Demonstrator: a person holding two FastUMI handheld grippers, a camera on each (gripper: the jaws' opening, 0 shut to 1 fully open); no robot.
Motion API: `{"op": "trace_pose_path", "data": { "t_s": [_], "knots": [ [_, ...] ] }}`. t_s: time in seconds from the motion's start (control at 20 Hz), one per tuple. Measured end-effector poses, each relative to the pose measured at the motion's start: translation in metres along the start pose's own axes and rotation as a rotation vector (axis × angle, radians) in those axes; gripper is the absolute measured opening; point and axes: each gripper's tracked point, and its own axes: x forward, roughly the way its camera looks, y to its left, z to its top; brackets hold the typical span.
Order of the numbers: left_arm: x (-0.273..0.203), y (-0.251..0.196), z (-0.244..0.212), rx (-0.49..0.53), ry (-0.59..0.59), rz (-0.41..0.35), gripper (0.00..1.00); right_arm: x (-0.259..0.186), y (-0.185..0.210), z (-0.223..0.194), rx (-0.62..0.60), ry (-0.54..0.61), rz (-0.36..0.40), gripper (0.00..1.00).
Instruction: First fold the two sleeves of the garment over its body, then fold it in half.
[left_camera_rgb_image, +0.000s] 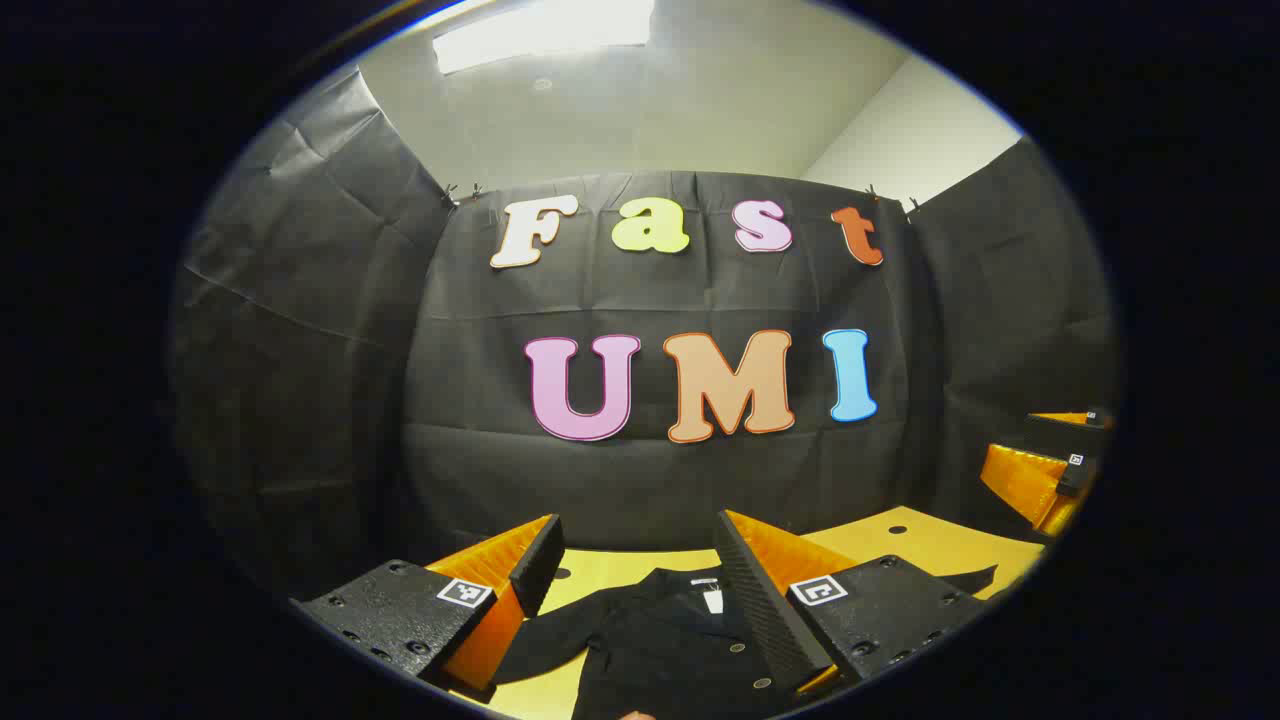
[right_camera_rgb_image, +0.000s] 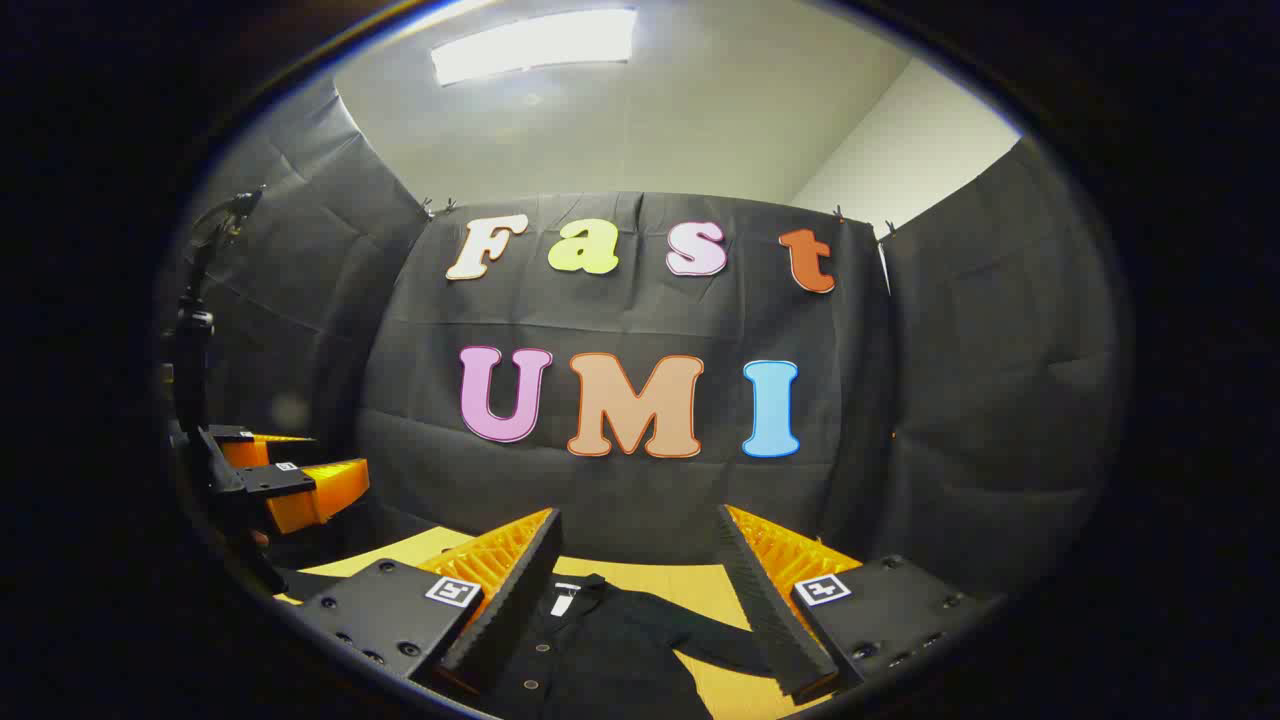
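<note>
Left gripper (left_camera_rgb_image: 640, 575) is held above the table (left_camera_rgb_image: 930, 545), jaws spread wide, nothing clamped or touched. Right gripper (right_camera_rgb_image: 640, 580) is likewise held wide open and clear of everything. Between both finger pairs the dark garment (left_camera_rgb_image: 660, 640) is seen lying flat on the yellow table, collar toward the back wall, buttons up the front. One sleeve (right_camera_rgb_image: 700, 630) is laid out sideways onto bare tabletop; the other sleeve (left_camera_rgb_image: 545, 635) is spread the opposite way. Open table is seen around the garment, bounded by the black cloth wall (left_camera_rgb_image: 300, 330) at back and sides. The garment's lower part is cut off at the bottom edge of both views. The ceiling light (right_camera_rgb_image: 535, 45) is blown out.
</note>
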Motion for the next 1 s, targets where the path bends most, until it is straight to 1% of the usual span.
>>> {"op": "trace_pose_path", "data": {
  "t_s": [0.1,0.2,0.3,0.35,0.45,0.5,0.65,0.75,0.8,0.9,1.0],
  "knots": [
    [-0.002,-0.001,-0.001,0.0,0.0,0.002,0.92,0.001,0.0,-0.003,0.002,0.013,0.004,0.98],
    [-0.002,-0.005,0.001,0.005,-0.006,-0.015,0.93,0.001,0.004,-0.007,-0.014,0.028,0.021,0.99],
    [-0.003,-0.007,0.002,0.008,-0.01,-0.025,0.93,0.002,0.004,-0.007,-0.019,0.031,0.027,0.96],
    [-0.004,-0.005,0.002,0.009,-0.01,-0.016,0.93,0.002,0.005,-0.007,-0.012,0.032,0.035,0.99],
    [-0.007,-0.003,0.004,0.002,-0.017,0.0,0.92,0.005,0.004,-0.006,0.001,0.029,0.04,0.99],
    [-0.009,-0.002,0.005,0.0,-0.021,0.007,0.92,0.006,0.001,-0.004,0.005,0.022,0.036,0.98],
    [-0.013,0.003,0.008,-0.003,-0.029,0.016,0.93,0.008,-0.007,0.002,0.012,0.002,0.013,0.98],
    [-0.013,0.013,0.01,0.009,-0.033,0.038,0.92,0.01,-0.009,0.004,0.003,-0.007,0.009,0.96],
    [-0.012,0.019,0.013,0.016,-0.038,0.052,0.92,0.011,-0.008,0.003,0.002,-0.005,0.015,0.99],
    [-0.013,0.025,0.014,0.022,-0.043,0.076,0.92,0.013,-0.007,0.0,0.009,0.007,0.024,0.98],
    [-0.014,0.03,0.008,0.021,-0.026,0.088,0.92,0.015,-0.008,-0.006,0.013,0.029,0.02,0.99]
  ]
}}
